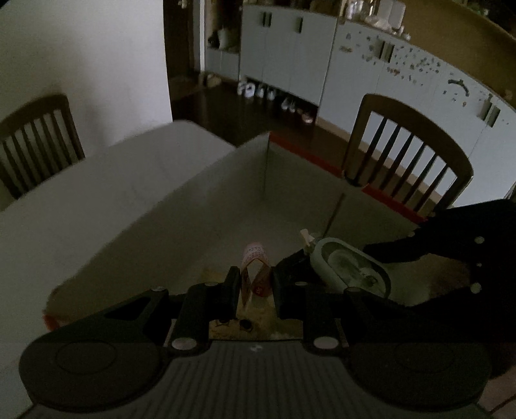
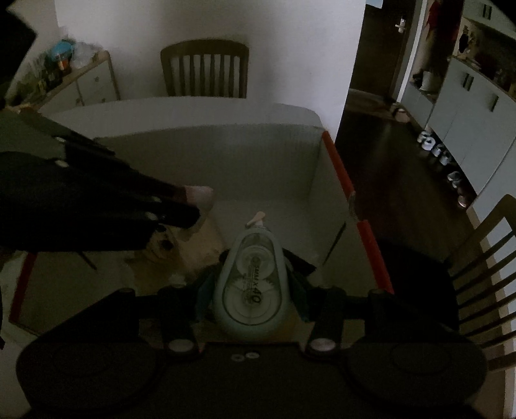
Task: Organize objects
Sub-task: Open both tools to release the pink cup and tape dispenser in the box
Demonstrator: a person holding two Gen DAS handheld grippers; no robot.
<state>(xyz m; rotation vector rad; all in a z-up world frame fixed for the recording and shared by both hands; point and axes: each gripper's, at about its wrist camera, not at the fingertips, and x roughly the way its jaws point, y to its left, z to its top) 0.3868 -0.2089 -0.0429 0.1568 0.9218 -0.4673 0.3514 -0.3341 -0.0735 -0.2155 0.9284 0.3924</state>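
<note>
White table (image 1: pixel 96 180), open box (image 2: pixel 225 154), chairs (image 2: pixel 204 69)

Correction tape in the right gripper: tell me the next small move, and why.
Probably lower it a little and open the right gripper. The correction tape is clamped between its fingers, already over the white box interior, tip pointing in. The left gripper beside it holds a folded pink strip, so keep the drop short.

Dim room. White wall (image 2: pixel 200 22) behind a slatted wooden chair (image 2: pixel 205 69); a second chair (image 1: pixel 408 154) at the white table's (image 1: pixel 80 193) far side. Dark floor (image 1: pixel 245 112), pale cabinets (image 1: pixel 290 51) with shoes (image 1: pixel 254 90) beneath, open doorway (image 2: pixel 380 48).
</note>
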